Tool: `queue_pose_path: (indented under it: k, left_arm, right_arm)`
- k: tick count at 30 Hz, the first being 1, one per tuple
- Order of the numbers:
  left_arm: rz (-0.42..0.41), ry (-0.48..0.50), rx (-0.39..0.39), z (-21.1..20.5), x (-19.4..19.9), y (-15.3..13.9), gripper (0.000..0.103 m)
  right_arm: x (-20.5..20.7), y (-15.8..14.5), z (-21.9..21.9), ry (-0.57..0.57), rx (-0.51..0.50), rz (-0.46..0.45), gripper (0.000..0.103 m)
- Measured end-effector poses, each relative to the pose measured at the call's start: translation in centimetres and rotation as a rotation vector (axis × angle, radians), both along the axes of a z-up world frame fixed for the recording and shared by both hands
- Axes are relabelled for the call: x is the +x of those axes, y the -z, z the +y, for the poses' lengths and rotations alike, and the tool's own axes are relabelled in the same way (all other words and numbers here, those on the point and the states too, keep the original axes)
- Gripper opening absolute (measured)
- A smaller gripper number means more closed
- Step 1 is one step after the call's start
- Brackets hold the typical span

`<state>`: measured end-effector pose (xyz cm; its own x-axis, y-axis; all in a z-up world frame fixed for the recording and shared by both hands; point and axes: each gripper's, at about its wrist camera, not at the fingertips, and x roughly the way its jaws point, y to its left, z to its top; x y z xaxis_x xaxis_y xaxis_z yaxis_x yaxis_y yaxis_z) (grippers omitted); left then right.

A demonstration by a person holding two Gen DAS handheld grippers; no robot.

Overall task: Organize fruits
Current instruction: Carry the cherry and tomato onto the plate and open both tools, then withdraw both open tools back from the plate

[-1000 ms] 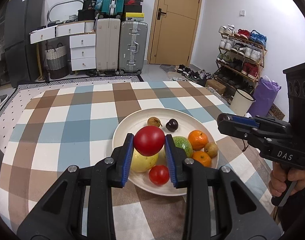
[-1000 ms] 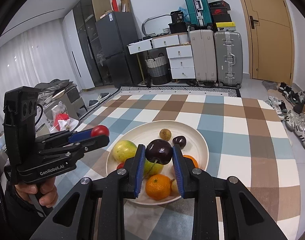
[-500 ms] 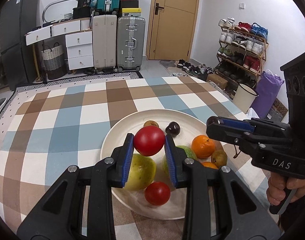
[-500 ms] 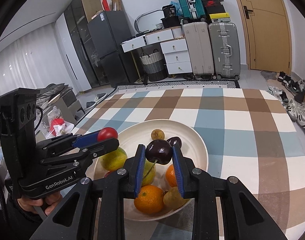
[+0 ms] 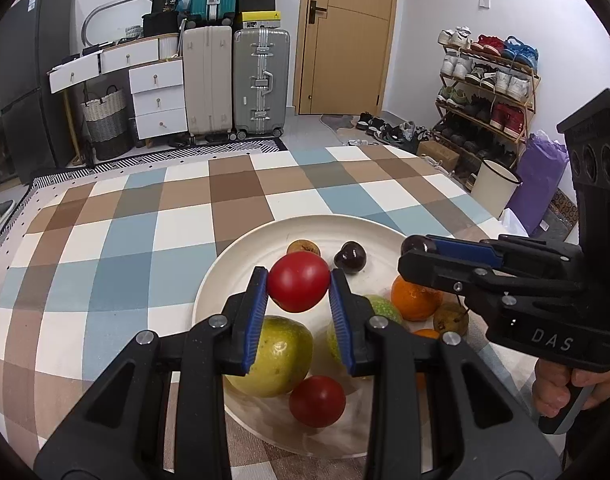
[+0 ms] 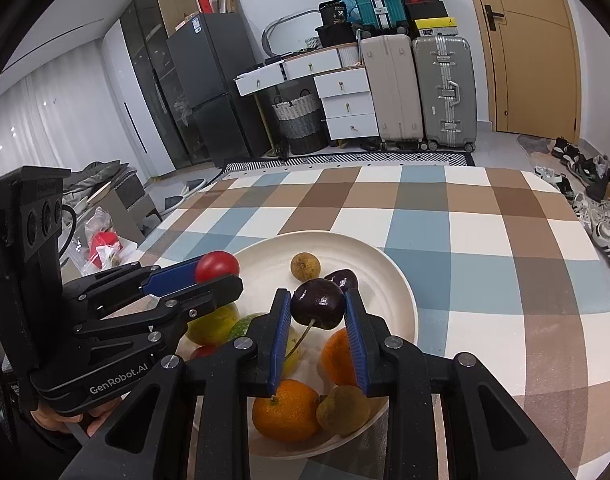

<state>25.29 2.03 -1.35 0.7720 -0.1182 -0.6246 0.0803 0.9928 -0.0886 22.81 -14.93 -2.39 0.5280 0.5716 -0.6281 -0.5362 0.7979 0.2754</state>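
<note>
A cream plate sits on the checked tablecloth and holds several fruits. My left gripper is shut on a red tomato and hangs over the plate's near half. My right gripper is shut on a dark cherry whose stem hangs down, also above the plate. On the plate lie a second tomato, a yellow-green fruit, another cherry, a small brown fruit and oranges. Each gripper shows in the other's view, the left gripper and the right gripper.
The checked tablecloth stretches far and left of the plate. A person's hand holds the right gripper's handle. Suitcases, white drawers, a door and a shoe rack stand beyond the table.
Both grippers have sunk towards the plate and come in over it, each still holding its fruit. The plate looks larger and closer in both views.
</note>
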Motion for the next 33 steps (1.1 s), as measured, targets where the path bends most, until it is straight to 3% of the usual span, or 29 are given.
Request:
queue_pose_path:
  k: [9, 11, 12, 15, 16, 18, 21, 23, 25, 27, 33]
  left_arm:
    - [-0.005, -0.001, -0.006, 0.0, -0.1, 0.2, 0.028]
    - [-0.012, 0.002, -0.013, 0.2, -0.4, 0.1, 0.029]
    - [-0.009, 0.006, -0.017, 0.2, -0.5, 0.0, 0.031]
    - [-0.012, 0.003, -0.025, 0.7, -1.0, -0.2, 0.042]
    - [-0.016, -0.002, -0.026, 0.8, -1.2, -0.3, 0.049]
    - [-0.028, -0.017, -0.031, 1.2, -1.9, -0.6, 0.062]
    - [-0.051, -0.04, -0.032, 1.8, -3.0, -1.0, 0.085]
    - [-0.062, -0.057, -0.032, 2.1, -3.8, -1.2, 0.089]
    - [-0.064, -0.074, -0.028, 2.3, -4.6, -1.2, 0.103]
    - [-0.077, -0.087, -0.028, 2.5, -5.7, -1.2, 0.103]
    - [-0.1, -0.118, -0.03, 2.9, -8.6, -1.1, 0.103]
  right_arm:
    - [0.2, 0.5, -0.3, 0.018, -0.008, 0.005, 0.028]
    - [0.2, 0.5, -0.5, 0.021, -0.003, 0.001, 0.037]
    - [0.0, 0.4, -0.6, 0.03, -0.003, -0.015, 0.046]
    - [-0.4, -0.1, -1.1, 0.058, -0.007, -0.057, 0.053]
    - [-0.4, -0.3, -1.3, 0.065, -0.01, -0.061, 0.055]
    - [-0.6, -0.5, -1.7, 0.077, -0.017, -0.076, 0.071]
    - [-1.1, -0.8, -2.5, 0.09, -0.011, -0.086, 0.088]
    - [-1.6, -1.0, -2.8, 0.091, -0.005, -0.094, 0.09]
    - [-2.2, -1.2, -3.1, 0.087, 0.0, -0.107, 0.096]
    - [-2.9, -1.3, -3.2, 0.085, -0.002, -0.12, 0.102]
    - [-4.8, -1.0, -3.3, 0.046, -0.005, -0.128, 0.103]
